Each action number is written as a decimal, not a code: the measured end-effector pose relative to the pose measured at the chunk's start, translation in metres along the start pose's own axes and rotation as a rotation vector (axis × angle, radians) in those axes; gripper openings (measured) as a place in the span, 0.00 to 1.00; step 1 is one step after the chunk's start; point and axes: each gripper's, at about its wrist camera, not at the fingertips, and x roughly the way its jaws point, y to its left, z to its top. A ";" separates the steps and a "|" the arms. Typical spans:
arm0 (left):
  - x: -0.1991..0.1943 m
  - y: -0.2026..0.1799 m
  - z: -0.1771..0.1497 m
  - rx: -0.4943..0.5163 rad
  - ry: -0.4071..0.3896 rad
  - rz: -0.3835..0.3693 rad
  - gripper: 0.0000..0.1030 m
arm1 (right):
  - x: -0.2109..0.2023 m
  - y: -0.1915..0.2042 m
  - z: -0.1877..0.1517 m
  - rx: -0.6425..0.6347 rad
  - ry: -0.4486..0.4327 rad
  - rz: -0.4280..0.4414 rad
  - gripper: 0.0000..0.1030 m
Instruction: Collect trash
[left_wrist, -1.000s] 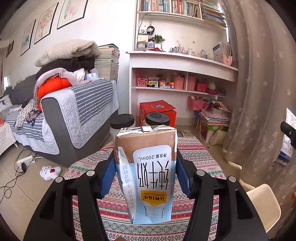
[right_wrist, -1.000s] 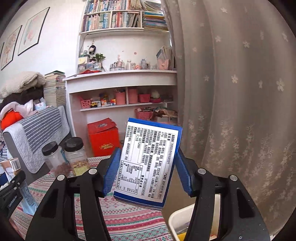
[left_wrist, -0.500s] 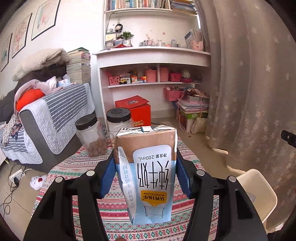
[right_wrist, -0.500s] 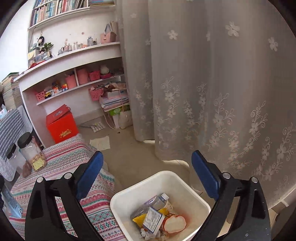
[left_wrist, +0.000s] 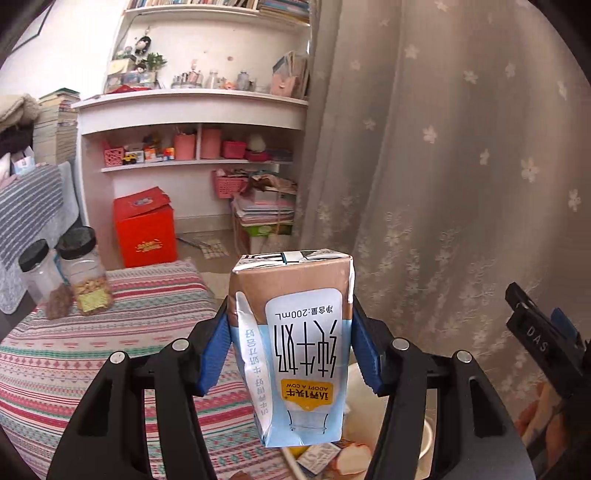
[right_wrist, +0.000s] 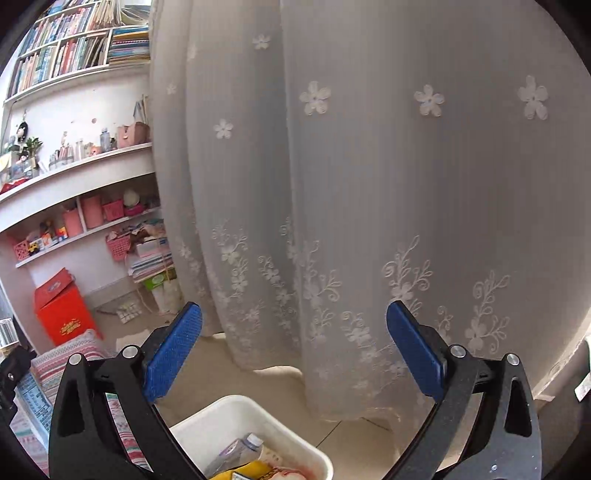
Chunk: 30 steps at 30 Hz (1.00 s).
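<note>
A brown and pale-blue milk carton (left_wrist: 291, 347) hangs upside down between the blue pads of my left gripper (left_wrist: 291, 328), which is shut on it. Just below and behind the carton is a white bin (left_wrist: 426, 439), holding several pieces of trash. In the right wrist view my right gripper (right_wrist: 291, 314) stands wide open with nothing between its pads, above the bin (right_wrist: 236, 404). One of the right gripper's fingers (left_wrist: 532, 332) shows at the right edge of the left wrist view.
A table with a striped patterned cloth (left_wrist: 74, 362) lies to the left, with two black-lidded jars (left_wrist: 85, 277) on it. A flowered lace curtain (right_wrist: 369, 184) hangs close behind the bin. A red box (left_wrist: 144, 229) and crowded shelves (left_wrist: 192, 107) stand further back.
My right gripper let go of the blue and white box, which landed in the bin, and its jaws opened wide. Both views swung right towards the curtain. The left gripper kept the carton.
</note>
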 end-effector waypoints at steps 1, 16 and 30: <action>0.006 -0.009 0.000 -0.004 0.013 -0.020 0.57 | 0.001 -0.005 0.001 0.002 -0.006 -0.018 0.93; 0.013 -0.037 -0.003 0.031 0.021 0.002 0.93 | -0.001 -0.008 0.001 0.013 0.027 -0.019 0.93; -0.048 0.053 -0.003 0.044 -0.039 0.297 0.93 | -0.056 0.078 -0.018 -0.118 -0.001 0.203 0.93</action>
